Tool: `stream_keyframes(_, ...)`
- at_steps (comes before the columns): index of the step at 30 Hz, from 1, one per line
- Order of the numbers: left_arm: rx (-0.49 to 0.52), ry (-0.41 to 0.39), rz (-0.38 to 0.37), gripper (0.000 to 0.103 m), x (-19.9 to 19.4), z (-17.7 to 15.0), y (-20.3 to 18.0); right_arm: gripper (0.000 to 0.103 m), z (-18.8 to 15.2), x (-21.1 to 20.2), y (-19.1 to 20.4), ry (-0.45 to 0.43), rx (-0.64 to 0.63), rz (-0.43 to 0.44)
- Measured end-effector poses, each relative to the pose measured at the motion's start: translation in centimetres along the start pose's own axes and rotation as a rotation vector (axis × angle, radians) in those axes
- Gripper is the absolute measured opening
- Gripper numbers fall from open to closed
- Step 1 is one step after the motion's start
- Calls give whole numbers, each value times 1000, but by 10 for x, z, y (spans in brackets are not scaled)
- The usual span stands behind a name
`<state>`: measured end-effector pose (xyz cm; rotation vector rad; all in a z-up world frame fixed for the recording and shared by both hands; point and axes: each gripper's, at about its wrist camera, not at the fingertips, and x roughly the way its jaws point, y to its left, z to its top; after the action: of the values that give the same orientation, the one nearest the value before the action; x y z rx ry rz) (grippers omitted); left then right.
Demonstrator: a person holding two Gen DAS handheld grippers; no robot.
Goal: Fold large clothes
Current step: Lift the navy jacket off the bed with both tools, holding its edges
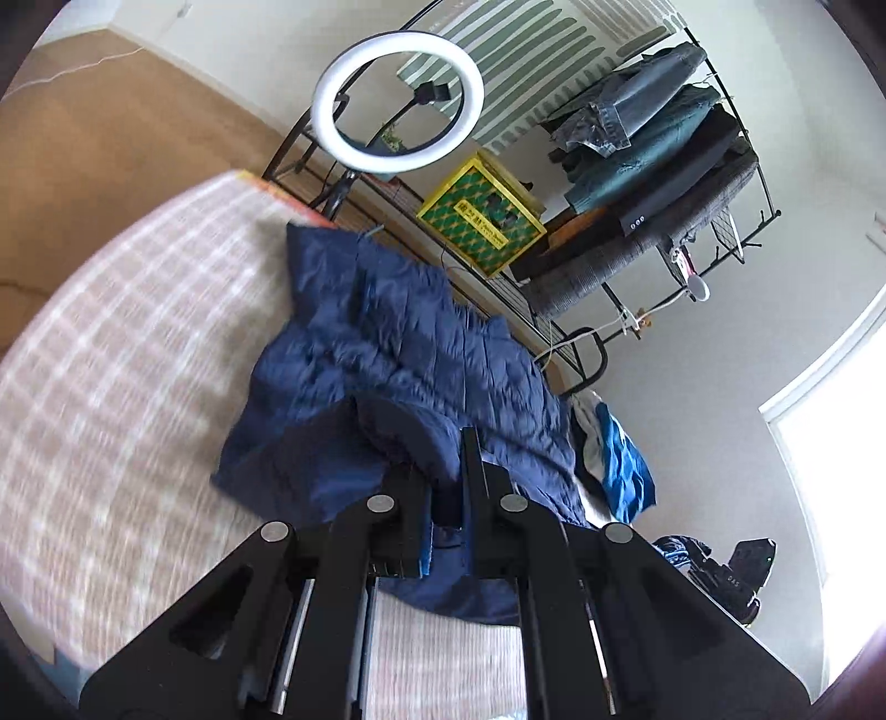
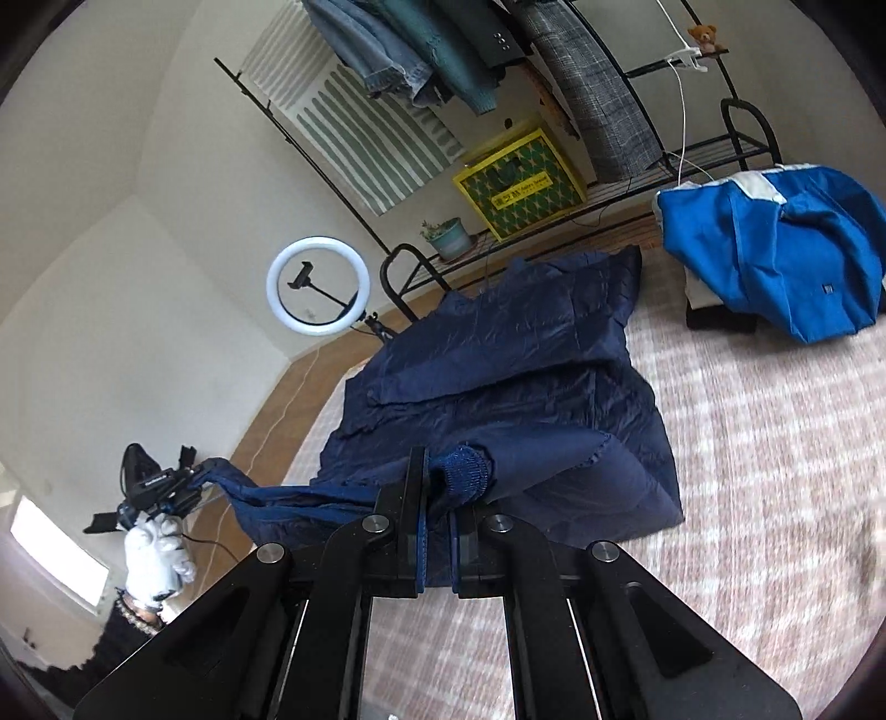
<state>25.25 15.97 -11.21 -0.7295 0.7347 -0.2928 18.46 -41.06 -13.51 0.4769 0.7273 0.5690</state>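
Note:
A navy quilted jacket [image 1: 398, 343] lies partly lifted on a bed with a pink plaid cover [image 1: 111, 360]. My left gripper [image 1: 443, 476] is shut on a fold of the jacket's near edge. In the right wrist view the jacket [image 2: 498, 360] spreads across the bed [image 2: 775, 443], and my right gripper [image 2: 440, 493] is shut on it just beside a ribbed cuff [image 2: 462, 471]. At the far left of that view the left gripper [image 2: 160, 487], held by a white-gloved hand [image 2: 152, 554], pulls a stretched strip of the jacket.
A bright blue garment [image 2: 775, 249] lies heaped at the bed's far corner. Behind the bed stand a black rack hung with clothes [image 2: 415, 44], a yellow crate [image 2: 520, 183], a potted plant [image 2: 451, 238] and a ring light [image 2: 274, 282]. Wooden floor lies beyond the bed.

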Motion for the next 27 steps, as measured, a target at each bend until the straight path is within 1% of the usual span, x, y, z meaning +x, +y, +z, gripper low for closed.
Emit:
stream_keyframes(8,39,-30,34,6,53,74,-21,4,73,40,1,-18,-51,-52)
stream_keyframes(12,43,-37,53,6,85,107,-24,4,102,60,-3,-26,-76,-84)
stream_keyframes(16,44,-42,76,6,122,137,-23,4,133,92,-14,-31,-88,-132)
stream_keyframes(21,46,-43,121,6,167,161,-16,4,157,129,-29,-26,-87,-181)
stream_keyframes(27,37,-41,160,6,214,178,-3,4,178,170,-48,-29,-89,-222)
